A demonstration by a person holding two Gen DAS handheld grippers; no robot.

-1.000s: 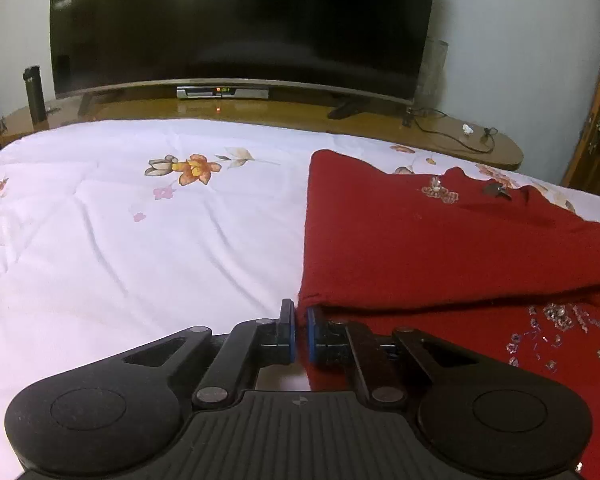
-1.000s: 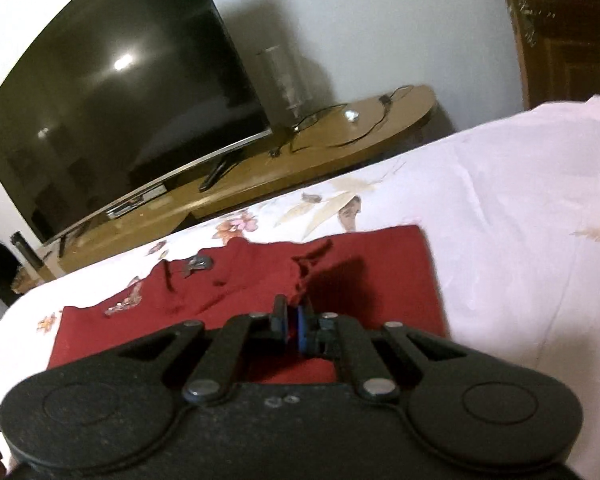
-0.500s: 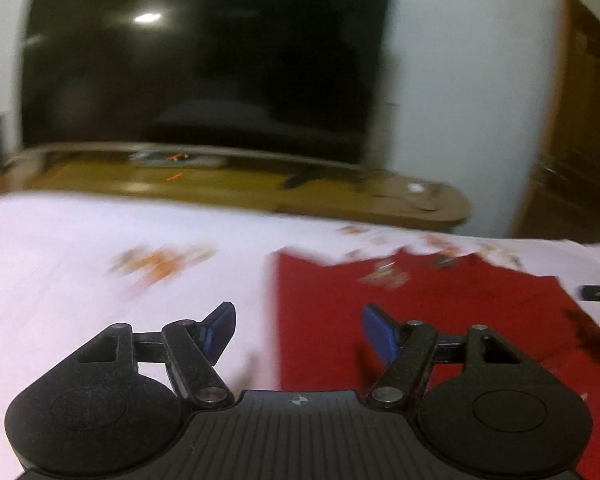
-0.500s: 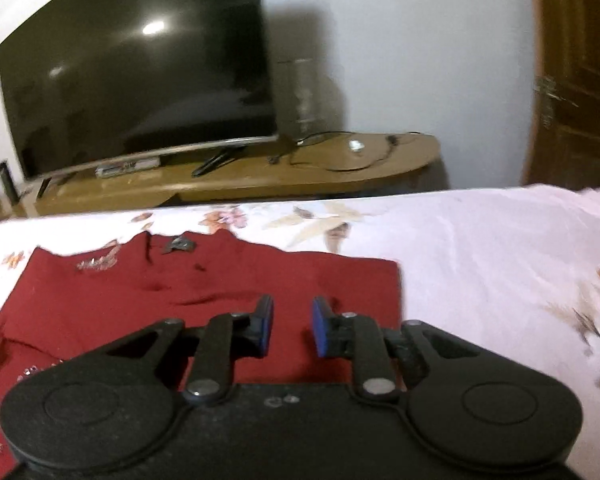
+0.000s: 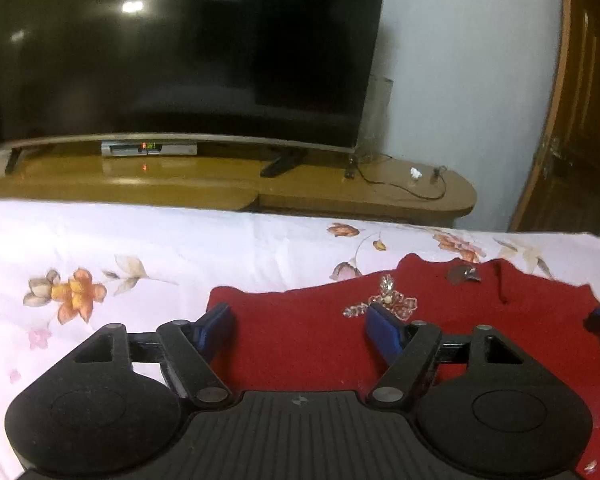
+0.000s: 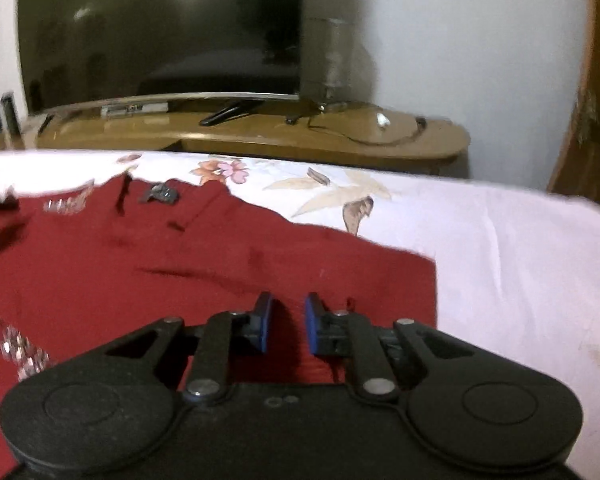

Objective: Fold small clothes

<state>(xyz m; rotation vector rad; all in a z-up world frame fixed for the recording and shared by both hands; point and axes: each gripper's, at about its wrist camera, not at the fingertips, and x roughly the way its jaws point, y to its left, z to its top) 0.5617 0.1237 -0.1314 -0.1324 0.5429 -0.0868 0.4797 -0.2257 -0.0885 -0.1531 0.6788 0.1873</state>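
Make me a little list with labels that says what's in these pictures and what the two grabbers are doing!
place: a bed with a white flowered sheet
clothing: red garment with sparkly beadwork, lying spread on the sheet
left gripper: wide open, above the garment's left part, holding nothing
right gripper: open with a narrower gap, above the garment's right part, holding nothing
behind the bed: dark TV on a wooden stand
far right: wooden door
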